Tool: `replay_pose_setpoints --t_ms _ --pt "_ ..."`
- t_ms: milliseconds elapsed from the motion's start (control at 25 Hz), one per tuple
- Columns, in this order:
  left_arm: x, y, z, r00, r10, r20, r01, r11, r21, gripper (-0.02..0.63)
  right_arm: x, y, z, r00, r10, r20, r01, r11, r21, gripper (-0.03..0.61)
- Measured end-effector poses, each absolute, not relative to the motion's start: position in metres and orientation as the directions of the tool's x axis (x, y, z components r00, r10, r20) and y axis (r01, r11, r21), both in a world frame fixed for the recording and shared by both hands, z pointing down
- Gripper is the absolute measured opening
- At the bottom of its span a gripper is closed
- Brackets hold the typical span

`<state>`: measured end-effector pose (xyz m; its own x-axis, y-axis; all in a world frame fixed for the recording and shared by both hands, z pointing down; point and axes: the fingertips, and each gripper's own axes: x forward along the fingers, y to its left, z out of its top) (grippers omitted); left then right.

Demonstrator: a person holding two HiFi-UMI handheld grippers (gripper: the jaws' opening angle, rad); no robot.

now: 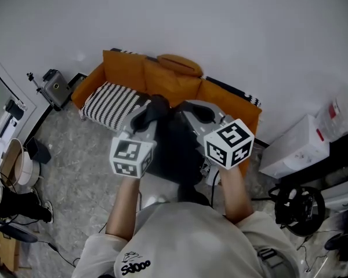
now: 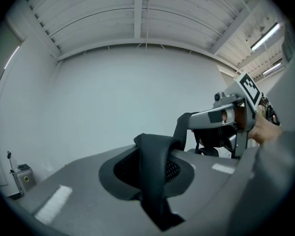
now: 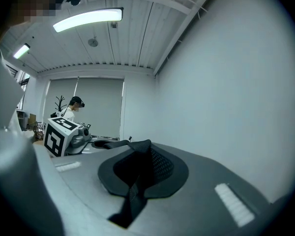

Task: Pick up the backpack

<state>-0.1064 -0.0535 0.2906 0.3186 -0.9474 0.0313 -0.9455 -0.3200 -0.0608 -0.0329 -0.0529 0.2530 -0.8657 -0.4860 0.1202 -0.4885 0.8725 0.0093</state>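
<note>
The black backpack [image 1: 174,149] hangs in the air between my two grippers, in front of the person's chest in the head view. My left gripper [image 1: 146,116] is shut on one padded shoulder strap [image 2: 155,173], which loops up out of its jaws. My right gripper [image 1: 198,111] is shut on the other strap [image 3: 137,178]. Both grippers point roughly level towards the sofa. In the left gripper view the right gripper [image 2: 226,116] holds its strap at the right. The left gripper's marker cube [image 3: 59,135] shows in the right gripper view.
An orange sofa [image 1: 162,77] with a striped cushion [image 1: 110,100] stands against the white wall ahead. White boxes [image 1: 296,146] and a steering wheel rig [image 1: 298,207] are on the right. A small device on a stand [image 1: 55,86] is left. Another person [image 3: 73,107] stands far off.
</note>
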Motion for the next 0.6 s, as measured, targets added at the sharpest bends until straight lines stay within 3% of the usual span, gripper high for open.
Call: replay_pose_setpoints --t_ms 600 --pt "-0.116 -0.052 0.279 0.295 -0.955 0.039 -0.952 -0.297 -0.066 0.044 -0.045 -0.062 0.245 -0.885 -0.448 0.129 -0.450 0.893 0.009 0.002"
